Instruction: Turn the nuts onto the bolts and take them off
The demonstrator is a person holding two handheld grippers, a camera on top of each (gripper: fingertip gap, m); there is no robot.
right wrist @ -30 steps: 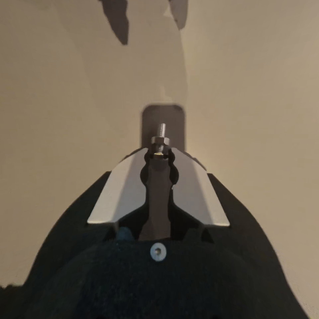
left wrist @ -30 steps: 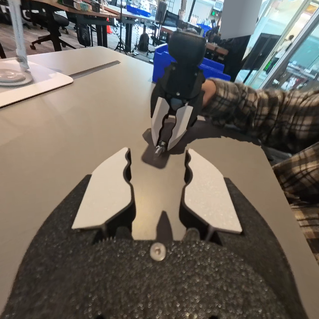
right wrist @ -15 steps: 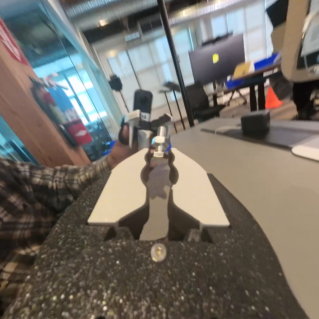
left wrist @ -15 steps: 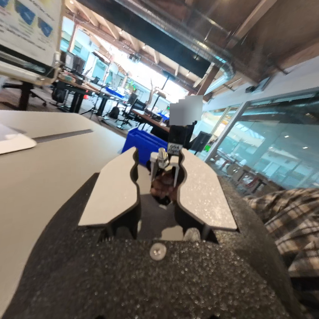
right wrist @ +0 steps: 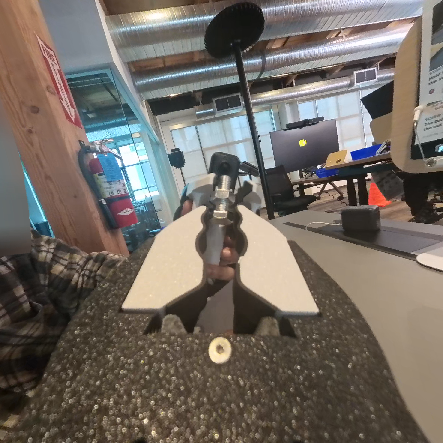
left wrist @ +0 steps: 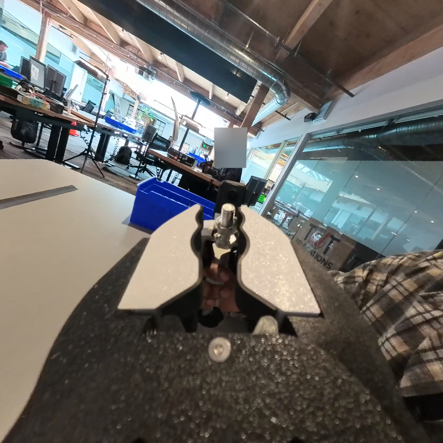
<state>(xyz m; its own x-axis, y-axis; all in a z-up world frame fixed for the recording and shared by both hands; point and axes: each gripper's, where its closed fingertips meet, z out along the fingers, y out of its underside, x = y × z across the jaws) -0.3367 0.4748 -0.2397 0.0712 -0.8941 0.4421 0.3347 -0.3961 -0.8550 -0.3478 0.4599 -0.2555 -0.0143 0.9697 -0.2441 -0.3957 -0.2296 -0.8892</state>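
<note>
My right gripper pinches the bolt by its head, nut threaded on. My left gripper, part-open, flanks it, grip unclear. Blue bin at 11 o'clock, contents hidden.

Open-plan workshop: exposed wood beams, silver ducts overhead. Glass partition wall at right. Grey desk, blue bin behind. Wooden post carries red fire extinguisher. Bright windows, dark monitor, orange cone.

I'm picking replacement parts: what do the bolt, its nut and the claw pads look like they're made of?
The bolt and nut look like bright, shiny steel or zinc-plated metal, with crisp threads and glints. The right claw pads seem light grey plastic with a fine grainy, sparkly texture; possibly printed.
</note>
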